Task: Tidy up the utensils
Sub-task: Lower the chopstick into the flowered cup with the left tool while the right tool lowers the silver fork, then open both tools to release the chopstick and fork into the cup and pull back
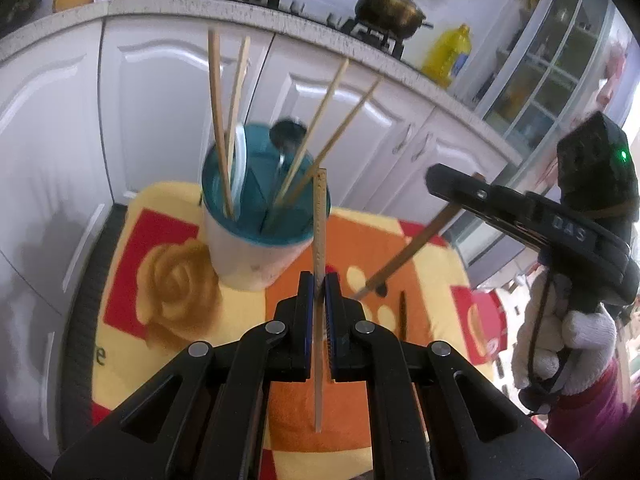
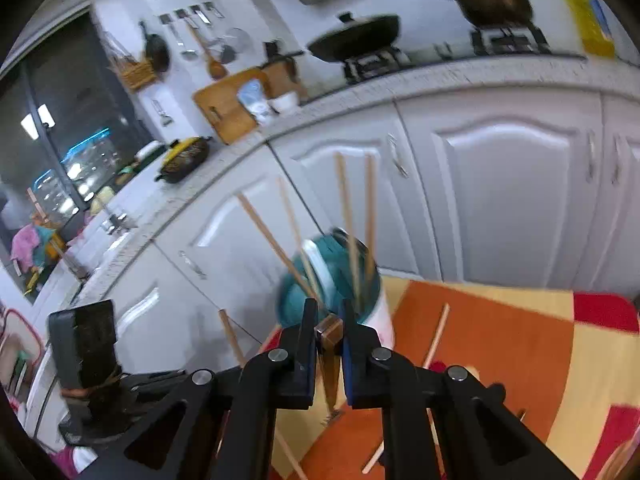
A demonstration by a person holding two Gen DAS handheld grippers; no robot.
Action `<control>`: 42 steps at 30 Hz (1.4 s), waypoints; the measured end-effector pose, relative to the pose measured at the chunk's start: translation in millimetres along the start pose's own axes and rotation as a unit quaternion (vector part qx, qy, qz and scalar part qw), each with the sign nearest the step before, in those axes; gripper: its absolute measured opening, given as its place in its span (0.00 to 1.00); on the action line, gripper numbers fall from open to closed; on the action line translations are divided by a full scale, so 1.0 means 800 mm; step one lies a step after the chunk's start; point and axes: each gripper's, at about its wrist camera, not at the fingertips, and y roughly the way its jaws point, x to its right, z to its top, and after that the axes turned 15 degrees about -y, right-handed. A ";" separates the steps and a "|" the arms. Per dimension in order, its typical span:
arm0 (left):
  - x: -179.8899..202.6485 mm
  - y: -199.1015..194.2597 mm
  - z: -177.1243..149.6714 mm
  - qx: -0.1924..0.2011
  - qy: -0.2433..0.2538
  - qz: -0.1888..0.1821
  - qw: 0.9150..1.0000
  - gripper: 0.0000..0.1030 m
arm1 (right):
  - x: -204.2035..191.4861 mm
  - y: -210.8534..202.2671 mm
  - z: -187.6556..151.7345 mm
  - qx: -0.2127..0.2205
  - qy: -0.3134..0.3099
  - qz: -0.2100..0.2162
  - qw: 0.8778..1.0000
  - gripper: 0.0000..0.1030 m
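Left gripper (image 1: 320, 280) clamped on pale chopstick (image 1: 319, 320) near holder (image 1: 256, 256). Right gripper (image 2: 329, 312) clamped on brown chopstick (image 2: 330, 344); marked "DAS".

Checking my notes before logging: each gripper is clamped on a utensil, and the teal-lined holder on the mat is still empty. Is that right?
Not quite: the holder is not empty. The left wrist view shows several chopsticks standing in it. The rest holds: the left gripper clamps a pale chopstick, and the right gripper clamps a brown utensil.
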 end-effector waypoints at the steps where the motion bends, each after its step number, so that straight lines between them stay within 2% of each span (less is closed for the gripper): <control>1: 0.001 -0.006 0.005 0.006 0.001 -0.002 1.000 0.04 | -0.003 -0.008 0.009 0.006 -0.009 -0.001 1.000 0.09; 7: 0.012 -0.051 0.044 0.053 0.018 -0.003 0.998 0.04 | -0.010 -0.042 0.055 0.036 -0.039 -0.005 0.999 0.09; 12: 0.027 -0.085 0.092 0.114 0.030 0.002 0.993 0.04 | -0.011 -0.050 0.084 0.056 -0.052 -0.023 0.997 0.09; 16: 0.043 -0.089 0.123 0.152 0.041 0.009 0.987 0.04 | -0.011 -0.042 0.104 0.062 -0.057 -0.038 0.996 0.09; 20: 0.052 -0.081 0.148 0.192 0.054 0.035 0.979 0.04 | -0.008 -0.025 0.113 0.057 -0.063 -0.053 0.995 0.09; 26: 0.044 -0.043 0.168 0.201 0.044 0.064 0.977 0.04 | -0.005 0.005 0.120 0.053 -0.080 -0.074 0.993 0.09; 33: 0.033 -0.003 0.160 0.194 0.054 0.101 0.974 0.04 | 0.010 0.045 0.116 0.037 -0.083 -0.088 0.992 0.09; 42: 0.008 0.036 0.141 0.161 0.031 0.112 0.980 0.04 | 0.024 0.087 0.093 0.005 -0.062 -0.071 0.996 0.09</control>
